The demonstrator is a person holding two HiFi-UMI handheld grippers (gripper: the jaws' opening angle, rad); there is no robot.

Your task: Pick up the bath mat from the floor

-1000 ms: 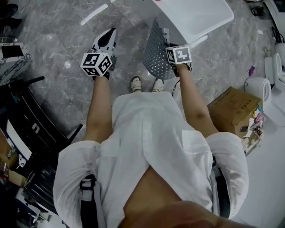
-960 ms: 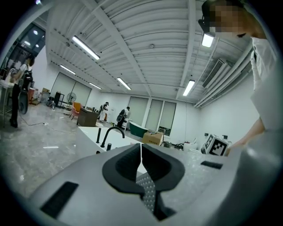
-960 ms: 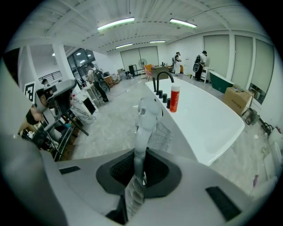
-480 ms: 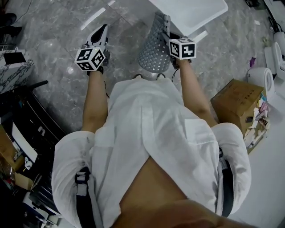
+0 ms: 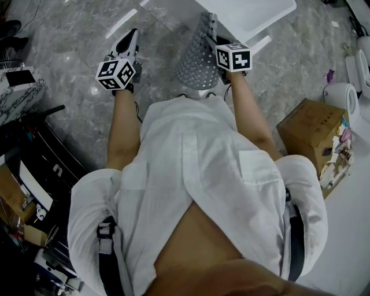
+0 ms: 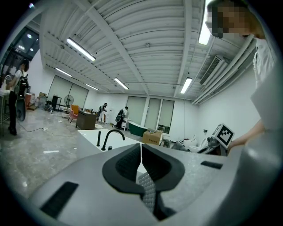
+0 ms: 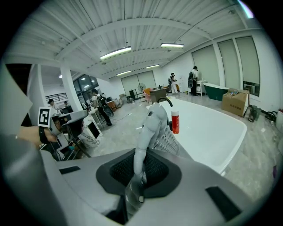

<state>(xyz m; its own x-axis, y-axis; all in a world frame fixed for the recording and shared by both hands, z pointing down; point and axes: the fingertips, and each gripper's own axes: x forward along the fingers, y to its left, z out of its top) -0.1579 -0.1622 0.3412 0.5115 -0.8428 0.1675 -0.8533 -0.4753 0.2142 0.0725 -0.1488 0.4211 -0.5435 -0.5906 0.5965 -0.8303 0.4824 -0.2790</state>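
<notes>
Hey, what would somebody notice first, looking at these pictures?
A grey perforated bath mat hangs from the right gripper, whose jaws are clamped on its edge, at the top middle of the head view, in front of the person. Just beyond it stands a big white bathtub, and a cardboard box sits on the grey marble floor at the person's right.

The floor [image 5: 63, 58] is being left free ahead at left. The right is being blocked by a white bathtub [image 5: 254, 17] and a cardboard box [image 5: 306, 130], the near left by a dark rack [image 5: 43, 144].
</notes>
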